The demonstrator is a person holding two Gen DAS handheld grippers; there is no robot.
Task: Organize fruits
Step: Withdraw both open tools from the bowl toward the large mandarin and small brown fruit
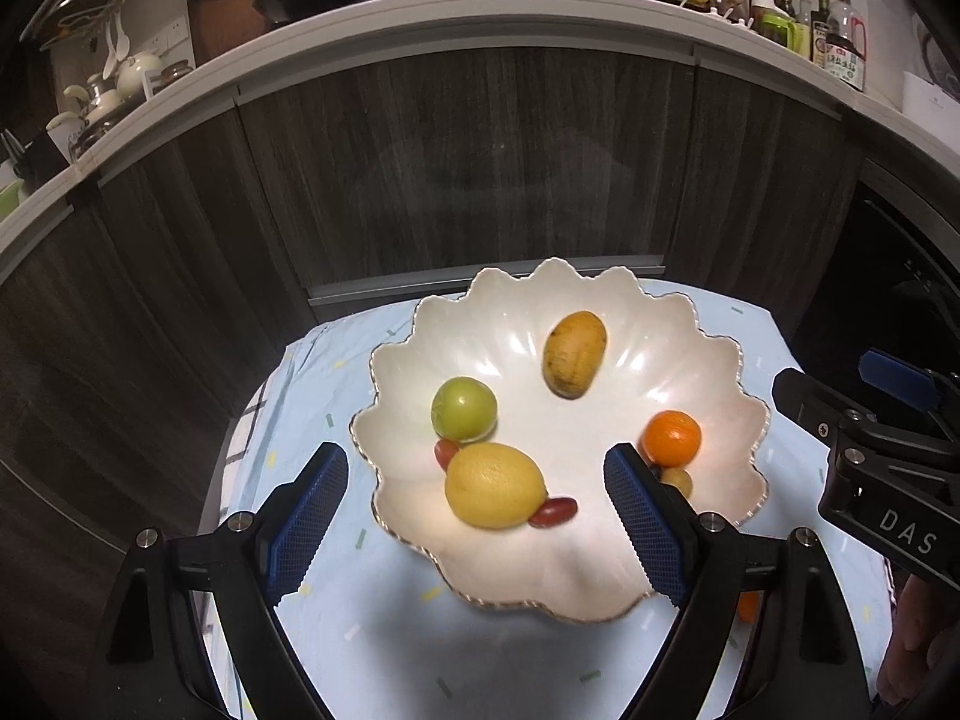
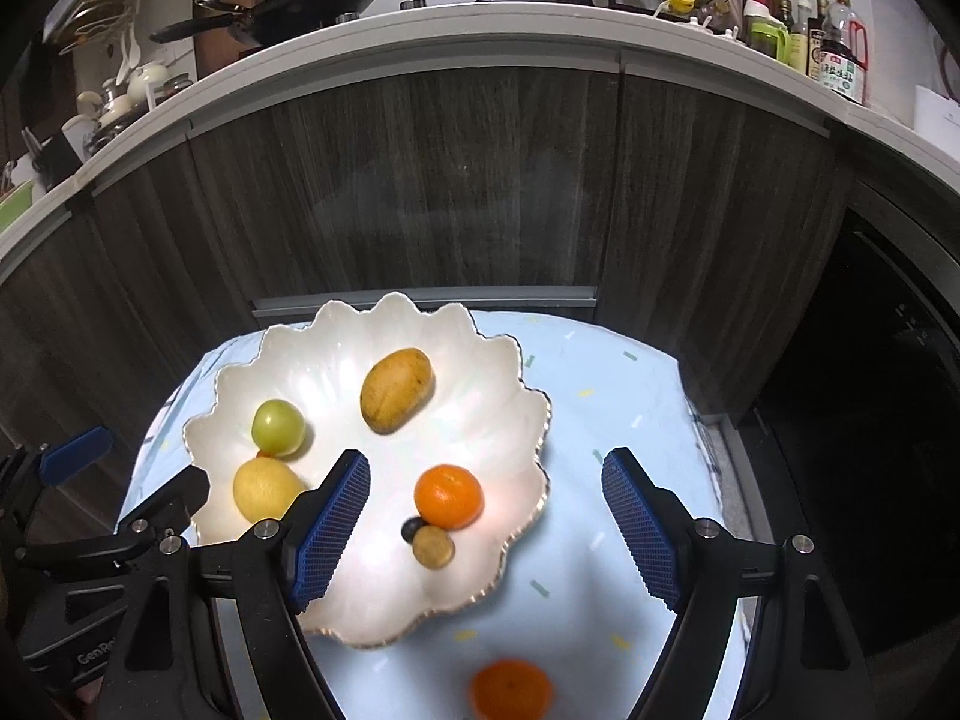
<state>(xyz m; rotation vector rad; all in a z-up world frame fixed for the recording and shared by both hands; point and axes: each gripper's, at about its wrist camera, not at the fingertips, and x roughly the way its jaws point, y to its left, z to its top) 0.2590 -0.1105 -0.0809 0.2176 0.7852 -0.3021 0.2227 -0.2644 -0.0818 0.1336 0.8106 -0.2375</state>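
A white scalloped bowl [image 1: 690,372] [image 2: 510,396] on a light blue cloth holds a mango [image 1: 575,354] [image 2: 397,390], a green fruit [image 1: 464,409] [image 2: 278,427], a lemon [image 1: 495,485] [image 2: 264,489], an orange [image 1: 672,437] [image 2: 449,495], small red fruits [image 1: 553,511], a small yellow-brown fruit [image 2: 433,546] and a dark berry [image 2: 411,528]. A second orange [image 2: 510,690] lies on the cloth outside the bowl, below my right gripper. My left gripper [image 1: 477,516] is open and empty above the lemon. My right gripper [image 2: 486,516] is open and empty over the bowl's right rim.
The small table's blue cloth [image 2: 630,396] ends close to dark wooden cabinet fronts [image 1: 480,168]. A counter above carries a pan [image 2: 300,6], bottles [image 2: 834,48] and kitchenware. A dark appliance [image 2: 888,420] stands at the right.
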